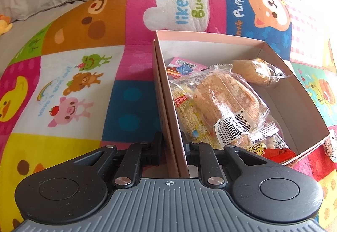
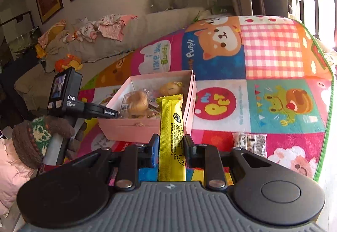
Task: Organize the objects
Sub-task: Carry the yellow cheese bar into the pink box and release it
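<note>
1. Snack box (image 1: 210,42), pink cardboard, sits on a colourful cartoon play mat (image 1: 84,76); its left wall runs straight between the left gripper (image 1: 171,147) fingers, which are closed on that wall.
2. Inside, ahead and right of those fingers, lie a wrapped bun (image 1: 227,101) and other packets.
3. Right gripper (image 2: 171,147), held level and pointing at the box (image 2: 147,124), clamps a yellow snack bar (image 2: 171,137) upright between its fingers, the bar's top overlapping the box's near right corner.
4. A small packet (image 2: 250,141) lies on the mat right of these fingers.
</note>
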The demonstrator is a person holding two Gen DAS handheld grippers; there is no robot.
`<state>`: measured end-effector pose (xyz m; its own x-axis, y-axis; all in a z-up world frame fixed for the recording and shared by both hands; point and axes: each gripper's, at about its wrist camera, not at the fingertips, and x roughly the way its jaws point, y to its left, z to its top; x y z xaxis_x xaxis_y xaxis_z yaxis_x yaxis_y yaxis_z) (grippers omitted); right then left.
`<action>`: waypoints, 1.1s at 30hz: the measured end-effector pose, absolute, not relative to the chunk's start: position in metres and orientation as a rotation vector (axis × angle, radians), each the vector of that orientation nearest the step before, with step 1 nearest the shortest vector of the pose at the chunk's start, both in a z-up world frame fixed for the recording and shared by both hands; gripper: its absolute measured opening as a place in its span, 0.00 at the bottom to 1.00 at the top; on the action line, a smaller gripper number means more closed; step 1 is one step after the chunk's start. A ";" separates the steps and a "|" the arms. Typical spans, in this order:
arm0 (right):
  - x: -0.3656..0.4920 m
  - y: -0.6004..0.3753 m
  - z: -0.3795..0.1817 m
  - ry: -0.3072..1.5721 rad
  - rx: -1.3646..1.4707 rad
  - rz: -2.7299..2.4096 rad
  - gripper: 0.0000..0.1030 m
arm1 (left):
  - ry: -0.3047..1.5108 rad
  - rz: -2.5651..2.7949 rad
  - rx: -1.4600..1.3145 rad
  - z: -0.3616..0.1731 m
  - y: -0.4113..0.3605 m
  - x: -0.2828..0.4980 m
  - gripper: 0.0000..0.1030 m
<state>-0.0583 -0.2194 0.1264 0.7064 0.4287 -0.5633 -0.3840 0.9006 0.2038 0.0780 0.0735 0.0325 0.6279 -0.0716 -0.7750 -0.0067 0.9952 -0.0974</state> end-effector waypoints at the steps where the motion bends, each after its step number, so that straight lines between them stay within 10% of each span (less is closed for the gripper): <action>1: -0.051 -0.214 0.131 0.632 0.071 0.454 0.23 | 0.890 -0.040 -0.100 0.032 0.075 0.078 0.17; 33: 0.071 -0.101 0.062 0.753 -0.147 0.460 0.23 | 0.861 -0.074 -0.147 0.029 0.081 0.075 0.19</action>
